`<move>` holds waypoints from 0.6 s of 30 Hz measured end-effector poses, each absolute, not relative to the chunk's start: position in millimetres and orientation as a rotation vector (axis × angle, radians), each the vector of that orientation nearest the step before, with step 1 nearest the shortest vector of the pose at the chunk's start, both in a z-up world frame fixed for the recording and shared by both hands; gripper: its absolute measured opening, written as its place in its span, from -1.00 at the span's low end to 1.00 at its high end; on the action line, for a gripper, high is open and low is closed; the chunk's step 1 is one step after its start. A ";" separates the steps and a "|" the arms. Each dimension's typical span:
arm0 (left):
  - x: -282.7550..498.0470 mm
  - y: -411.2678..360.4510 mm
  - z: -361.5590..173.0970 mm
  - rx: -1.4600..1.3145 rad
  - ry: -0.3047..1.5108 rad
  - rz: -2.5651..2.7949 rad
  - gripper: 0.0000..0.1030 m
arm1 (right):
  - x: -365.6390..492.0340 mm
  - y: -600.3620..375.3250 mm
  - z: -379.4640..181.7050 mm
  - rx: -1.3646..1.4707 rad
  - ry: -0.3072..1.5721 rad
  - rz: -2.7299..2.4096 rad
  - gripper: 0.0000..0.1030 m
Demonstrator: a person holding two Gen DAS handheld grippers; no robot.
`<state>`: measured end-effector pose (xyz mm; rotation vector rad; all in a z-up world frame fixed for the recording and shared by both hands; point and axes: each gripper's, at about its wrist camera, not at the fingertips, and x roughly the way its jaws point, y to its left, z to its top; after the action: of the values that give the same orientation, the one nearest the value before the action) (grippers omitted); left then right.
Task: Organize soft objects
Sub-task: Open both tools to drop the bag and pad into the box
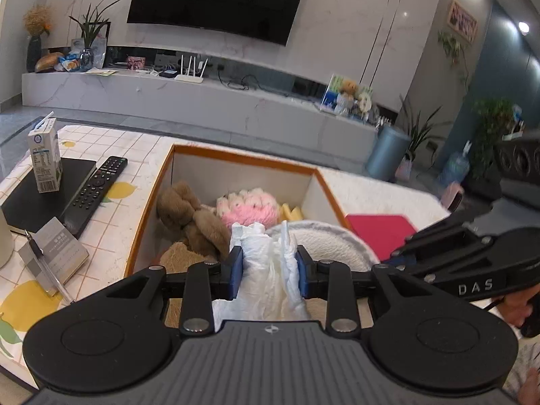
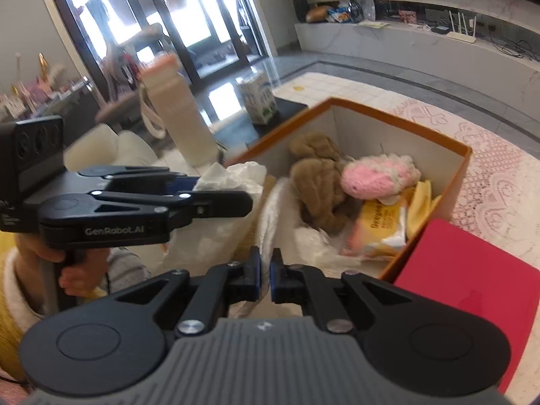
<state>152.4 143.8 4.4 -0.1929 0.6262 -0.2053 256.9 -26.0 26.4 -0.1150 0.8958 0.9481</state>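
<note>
- The left gripper [image 1: 269, 266] clamps a crumpled white diaper [image 1: 266, 270] between its blue pads; the diaper's lower end is hidden behind the gripper body, and it hangs over the near edge of the orange-rimmed box [image 1: 243, 155].
- The right gripper [image 2: 265, 275] has its jaws nearly together with only a thin gap; whether they pinch the white fabric [image 2: 280, 202] just ahead of them cannot be told.
- Inside the box lie a brown plush toy [image 1: 189, 216], a pink-and-cream knitted ball [image 1: 249, 207] and yellow pieces [image 1: 292, 212] against the far wall.
- Only the right wrist view shows a yellow packet [image 2: 378, 226] in the box, its print blurred, and a blurred cream bottle [image 2: 179, 111] beyond.
- Only the left wrist view shows the remote control [image 1: 96, 189] and pen [image 1: 47, 263]; the milk carton [image 1: 45, 158] and red folder [image 1: 381, 236] beside the box appear in both.
</note>
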 end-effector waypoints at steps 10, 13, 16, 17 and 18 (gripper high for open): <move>161.0 148.8 -5.3 -0.190 0.642 -0.152 -0.03 | 263.1 -29.8 17.1 -0.174 0.917 0.833 -0.92; 158.5 150.7 -2.2 -0.212 0.625 -0.173 0.33 | 259.4 -31.1 18.5 -0.176 0.907 0.824 -0.91; 149.6 147.6 2.9 -0.179 0.536 -0.144 0.64 | 254.2 -30.2 19.6 -0.198 0.897 0.819 -0.90; 144.4 146.3 5.9 -0.163 0.488 -0.120 0.70 | 252.8 -29.9 20.0 -0.205 0.894 0.816 -0.90; 139.3 145.2 9.3 -0.150 0.442 -0.096 0.75 | 251.4 -29.0 20.3 -0.213 0.892 0.813 -0.83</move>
<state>139.3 145.2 9.3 -0.1500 0.4417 -0.0960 251.4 -29.0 20.3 -0.2132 0.8921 0.8129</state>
